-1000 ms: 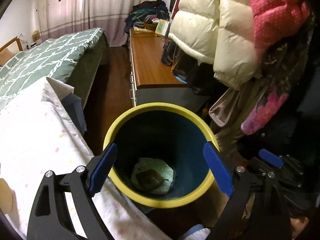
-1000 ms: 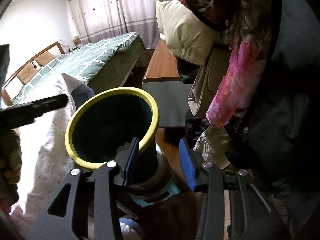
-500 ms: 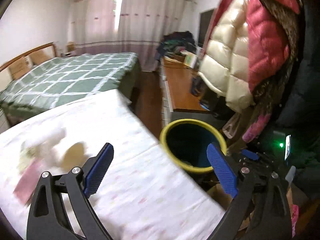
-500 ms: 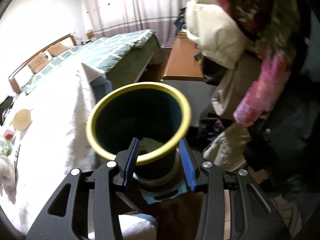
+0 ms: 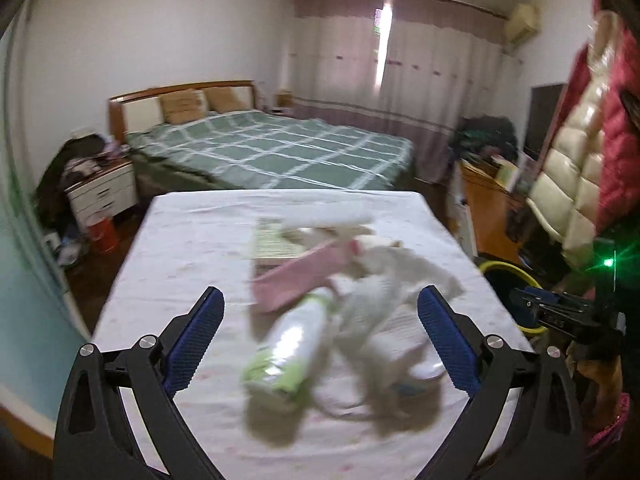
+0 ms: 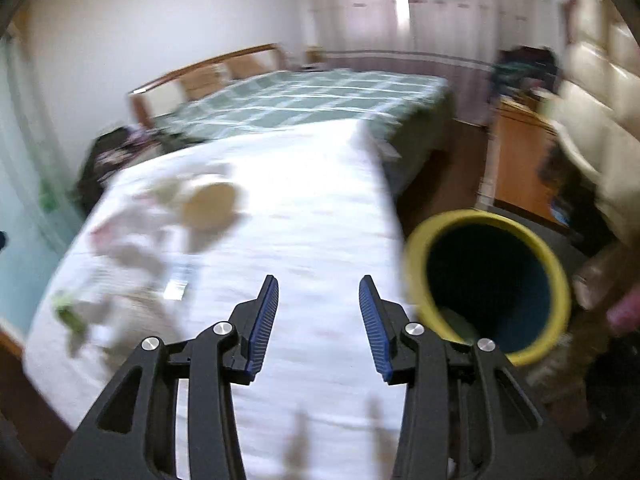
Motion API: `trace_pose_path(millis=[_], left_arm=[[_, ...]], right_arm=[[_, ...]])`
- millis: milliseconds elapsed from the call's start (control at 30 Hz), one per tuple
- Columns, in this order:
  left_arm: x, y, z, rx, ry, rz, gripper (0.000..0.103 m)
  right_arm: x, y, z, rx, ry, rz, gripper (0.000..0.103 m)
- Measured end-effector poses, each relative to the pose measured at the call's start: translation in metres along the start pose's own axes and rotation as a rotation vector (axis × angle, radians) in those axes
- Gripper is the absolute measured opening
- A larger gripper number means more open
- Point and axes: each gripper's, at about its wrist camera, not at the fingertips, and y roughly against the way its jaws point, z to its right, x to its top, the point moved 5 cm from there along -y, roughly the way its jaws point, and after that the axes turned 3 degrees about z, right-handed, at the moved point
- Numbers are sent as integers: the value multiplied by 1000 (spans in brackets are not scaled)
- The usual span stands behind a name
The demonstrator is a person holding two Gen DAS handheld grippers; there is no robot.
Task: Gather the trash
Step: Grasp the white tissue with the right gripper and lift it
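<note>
Blurred trash lies on the white-clothed table [image 5: 192,240]: a green and white bottle [image 5: 296,344], a pink wrapper [image 5: 300,284], crumpled white paper [image 5: 388,292] and a printed sheet [image 5: 272,240]. My left gripper [image 5: 320,316] hovers over this heap, its jaws opening wide, with the bottle and paper below them and the pads touching nothing. In the right wrist view the heap [image 6: 136,256] is far left. My right gripper [image 6: 318,308] hangs over bare cloth, jaws apart and empty. The yellow-rimmed dark bin [image 6: 416,264] stands just right of it, off the table's edge, with something green inside.
A green checked bed [image 5: 272,152] lies beyond the table, with a nightstand [image 5: 104,192] at the left. A wooden dresser [image 5: 488,208] and hanging coats [image 5: 576,168] crowd the right side. The bin's rim [image 5: 516,272] and the right gripper's body [image 5: 556,316] show at the table's right edge.
Both views swung left from the bin to the table. The left jaws spread wider and came over the trash heap. The bin's rim no longer sits between the right jaws.
</note>
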Motion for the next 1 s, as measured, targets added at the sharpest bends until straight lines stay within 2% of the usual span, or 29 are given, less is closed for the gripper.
trace_pose_path(millis=[167, 233, 267, 300, 500, 700, 767, 833, 867, 933, 1000], left_arm=[[-4, 12, -31, 23, 35, 21, 96], [-7, 13, -32, 17, 35, 24, 96], [-8, 14, -33, 12, 34, 24, 96], [-7, 13, -30, 10, 33, 23, 96], [-13, 10, -26, -1, 50, 13, 96], [-15, 8, -26, -4, 57, 8, 96], [-15, 8, -25, -4, 56, 8, 96], [-17, 6, -25, -6, 56, 5, 96], [-17, 5, -25, -7, 57, 3, 96], [-19, 4, -23, -12, 57, 2, 96], [-20, 3, -22, -12, 55, 1, 96]], right_arm=[[21, -8, -67, 176, 56, -3, 41], [27, -12, -88, 208, 71, 0, 56], [29, -14, -97, 220, 79, 0, 60], [31, -17, -104, 228, 87, -2, 63], [28, -46, -142, 223, 157, -67, 63], [13, -52, -147, 200, 197, -108, 62], [11, -53, -147, 193, 205, -118, 54], [8, -54, -147, 201, 203, -132, 37], [8, -53, -148, 206, 204, -133, 34], [8, -51, -151, 209, 209, -126, 12], [10, -46, -154, 222, 211, -108, 7]])
